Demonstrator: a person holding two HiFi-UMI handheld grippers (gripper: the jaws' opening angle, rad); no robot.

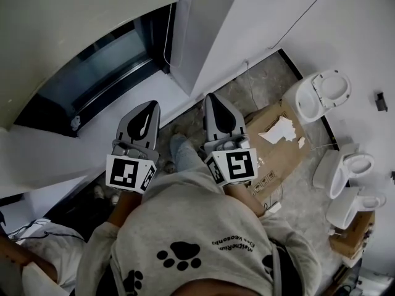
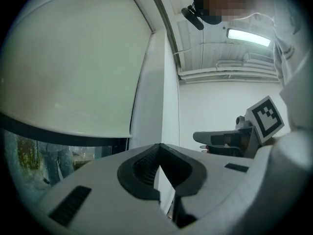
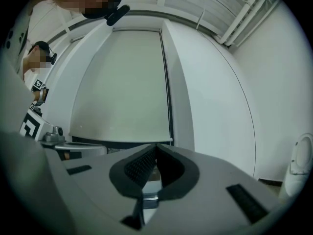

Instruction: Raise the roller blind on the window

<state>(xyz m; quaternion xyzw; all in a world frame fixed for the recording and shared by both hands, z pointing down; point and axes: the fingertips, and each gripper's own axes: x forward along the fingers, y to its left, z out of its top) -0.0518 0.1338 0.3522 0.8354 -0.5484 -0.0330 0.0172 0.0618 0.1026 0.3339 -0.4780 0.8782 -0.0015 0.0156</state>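
Fingers of left gripper (image 1: 147, 112) and right gripper (image 1: 213, 101) together (both empty), roller blind (image 3: 122, 82) ahead, untouched.

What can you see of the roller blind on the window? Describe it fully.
The roller blind is plain, pale cream fabric, smooth, lowered over most of the window. Its straight bottom bar hangs level above a strip of bare glass. A thin cord runs down its right edge. Nothing else touches it.
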